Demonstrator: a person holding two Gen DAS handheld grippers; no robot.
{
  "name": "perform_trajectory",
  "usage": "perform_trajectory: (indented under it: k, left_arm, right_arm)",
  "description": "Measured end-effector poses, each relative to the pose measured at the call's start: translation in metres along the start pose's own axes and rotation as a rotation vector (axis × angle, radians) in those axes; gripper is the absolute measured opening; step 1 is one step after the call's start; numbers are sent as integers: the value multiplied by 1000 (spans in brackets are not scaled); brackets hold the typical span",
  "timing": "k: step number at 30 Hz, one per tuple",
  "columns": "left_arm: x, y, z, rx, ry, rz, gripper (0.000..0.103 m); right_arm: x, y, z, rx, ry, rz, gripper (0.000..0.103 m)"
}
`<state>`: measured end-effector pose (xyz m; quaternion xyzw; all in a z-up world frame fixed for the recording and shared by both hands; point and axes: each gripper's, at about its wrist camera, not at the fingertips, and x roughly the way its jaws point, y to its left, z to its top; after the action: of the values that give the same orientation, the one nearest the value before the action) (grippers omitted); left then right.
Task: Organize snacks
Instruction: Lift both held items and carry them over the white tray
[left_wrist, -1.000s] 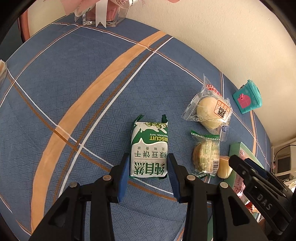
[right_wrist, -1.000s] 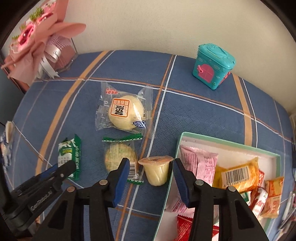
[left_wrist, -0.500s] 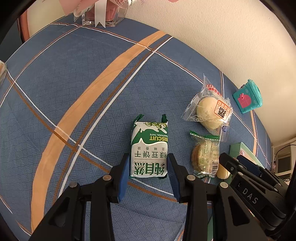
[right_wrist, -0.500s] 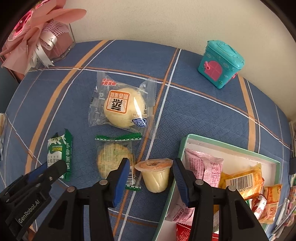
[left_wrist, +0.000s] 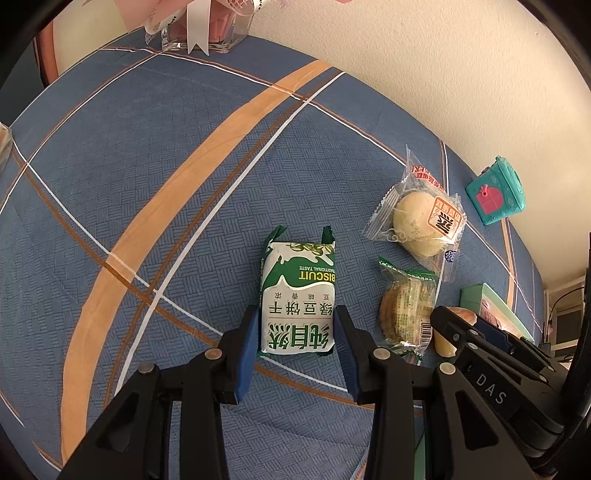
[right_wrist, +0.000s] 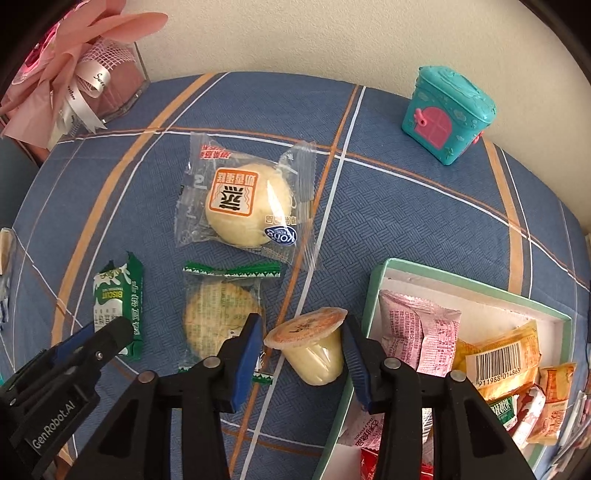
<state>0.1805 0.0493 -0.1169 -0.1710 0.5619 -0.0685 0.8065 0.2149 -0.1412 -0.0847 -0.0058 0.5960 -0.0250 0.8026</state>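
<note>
- I am holding my left gripper (left_wrist: 297, 347) with its 2 blue pads apart, straddling the near end of the green-and-white foil biscuit packet (left_wrist: 298, 295); the packet is lying flat on the blue checked tablecloth (left_wrist: 147, 206), and I cannot tell whether either pad is touching it.
- I am holding my right gripper (right_wrist: 303, 352) spread as well, around the small clear jelly cup with the orange foil lid (right_wrist: 312, 345), which is tipped on its side just beside the green-rimmed white box of snacks (right_wrist: 373, 295).
- Squeezing the round, tilted cup is risking it squirting forward out of my pads.
- My left pad (right_wrist: 249, 354) is sitting over the clear-wrapped round cracker (right_wrist: 219, 314), so closing may be pinching its wrapper too.
- The slick foil packet may be crumpling or sliding.
</note>
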Motion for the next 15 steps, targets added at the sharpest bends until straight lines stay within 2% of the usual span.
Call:
perform_trajectory:
  k: [15]
  left_arm:
    - [3,0,1,-1,0,-3,41]
  right_arm:
    - [-7,-4,-6,-66,25,-4,45]
